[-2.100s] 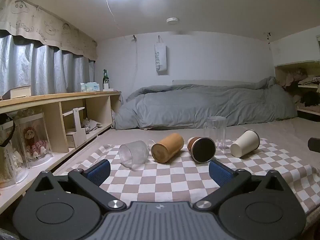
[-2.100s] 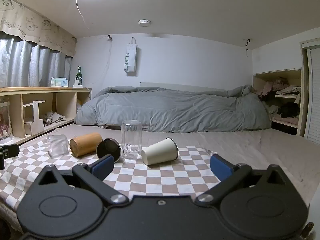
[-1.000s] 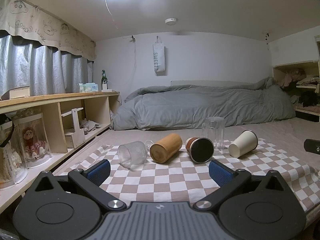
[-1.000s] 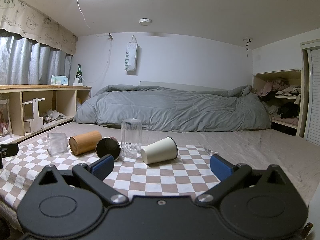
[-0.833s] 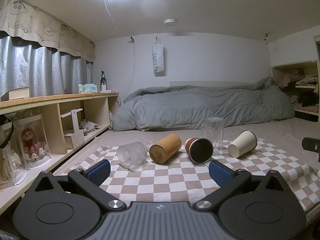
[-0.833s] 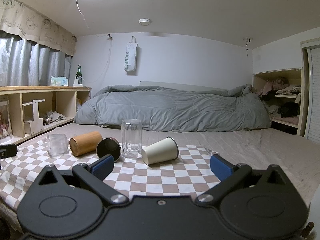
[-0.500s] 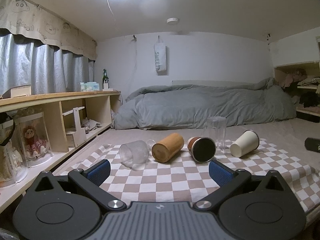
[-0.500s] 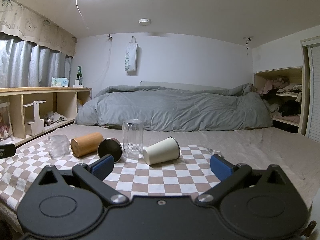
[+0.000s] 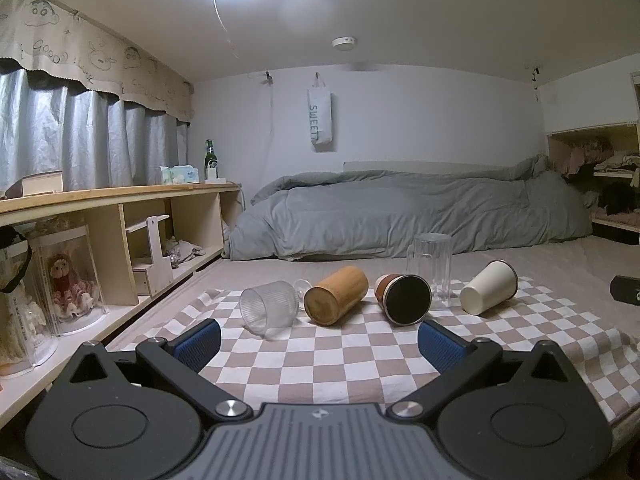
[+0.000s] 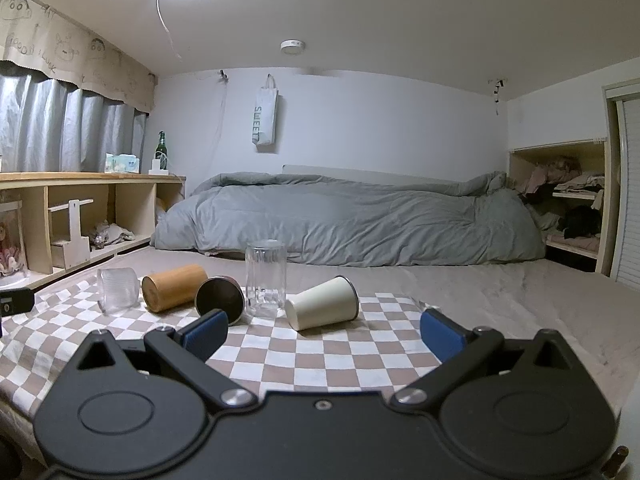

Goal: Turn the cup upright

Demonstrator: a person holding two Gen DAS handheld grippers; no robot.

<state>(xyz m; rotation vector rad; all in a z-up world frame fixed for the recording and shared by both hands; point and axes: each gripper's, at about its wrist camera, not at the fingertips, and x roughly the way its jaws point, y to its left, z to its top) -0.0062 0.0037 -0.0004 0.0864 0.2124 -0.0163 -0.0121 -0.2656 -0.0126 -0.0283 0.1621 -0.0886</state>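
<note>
Several cups lie on their sides on a checkered cloth: a ribbed clear glass, a wooden cup, a brown cup with a dark mouth and a cream cup. A tall clear glass stands upright behind them. In the right wrist view they show as ribbed glass, wooden cup, brown cup, tall glass and cream cup. My left gripper and right gripper are both open, empty, short of the cups.
The cloth lies on a beige bed surface. A grey duvet is heaped behind. Wooden shelves run along the left. An alcove with clothes is at the right.
Both views have shifted slightly, with small hand-held sway. The cups have not moved and both grippers stay open.
</note>
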